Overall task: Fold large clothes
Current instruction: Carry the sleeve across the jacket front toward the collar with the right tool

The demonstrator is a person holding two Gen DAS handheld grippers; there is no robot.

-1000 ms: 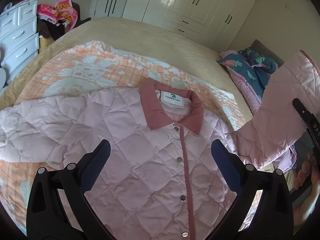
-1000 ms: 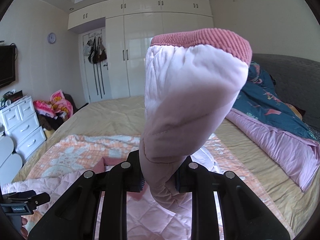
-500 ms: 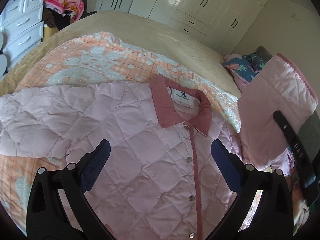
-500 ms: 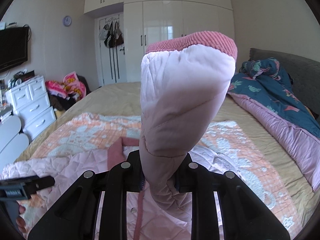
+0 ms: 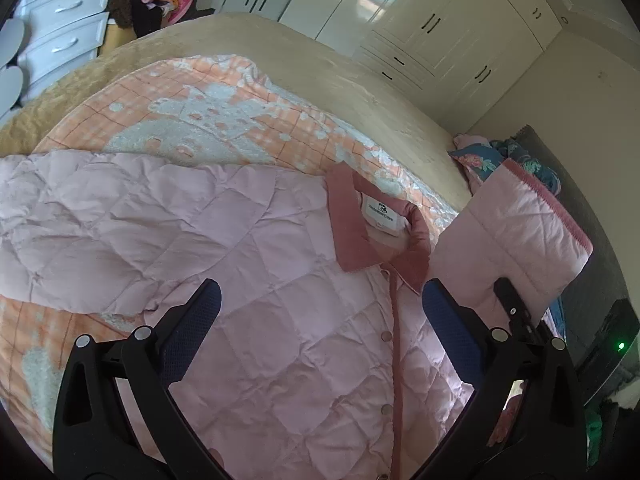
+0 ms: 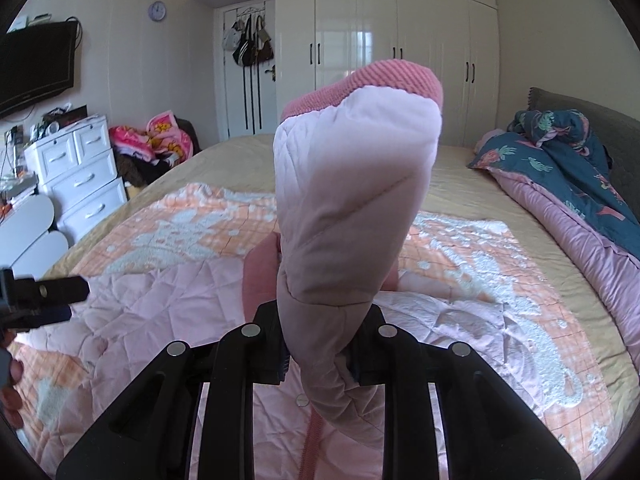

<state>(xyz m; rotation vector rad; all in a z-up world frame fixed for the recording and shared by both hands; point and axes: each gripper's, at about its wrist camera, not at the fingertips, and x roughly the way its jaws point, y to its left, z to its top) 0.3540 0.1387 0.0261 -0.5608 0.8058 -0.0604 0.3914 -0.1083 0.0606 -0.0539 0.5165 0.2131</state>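
Observation:
A pink quilted jacket [image 5: 256,280] with a rose collar [image 5: 352,228] lies front up, snapped shut, on an orange patterned blanket [image 5: 224,116] on the bed. My left gripper [image 5: 320,312] is open and empty, hovering over the jacket's chest below the collar. My right gripper [image 6: 320,344] is shut on the jacket's right sleeve [image 6: 352,208], which stands up with its ribbed rose cuff on top. The raised sleeve [image 5: 508,232] shows at the right of the left wrist view. The other sleeve [image 5: 80,216] lies spread out to the left.
A dark floral duvet with pink lining [image 6: 572,184] is piled at the right by a grey headboard. White drawers [image 6: 80,176] and a heap of clothes [image 6: 156,144] stand beyond the bed's left side. White wardrobes [image 6: 400,56] line the far wall.
My right gripper has carried the raised sleeve leftward, over the jacket's body near the collar. My left gripper has shifted closer to the collar and stays open.

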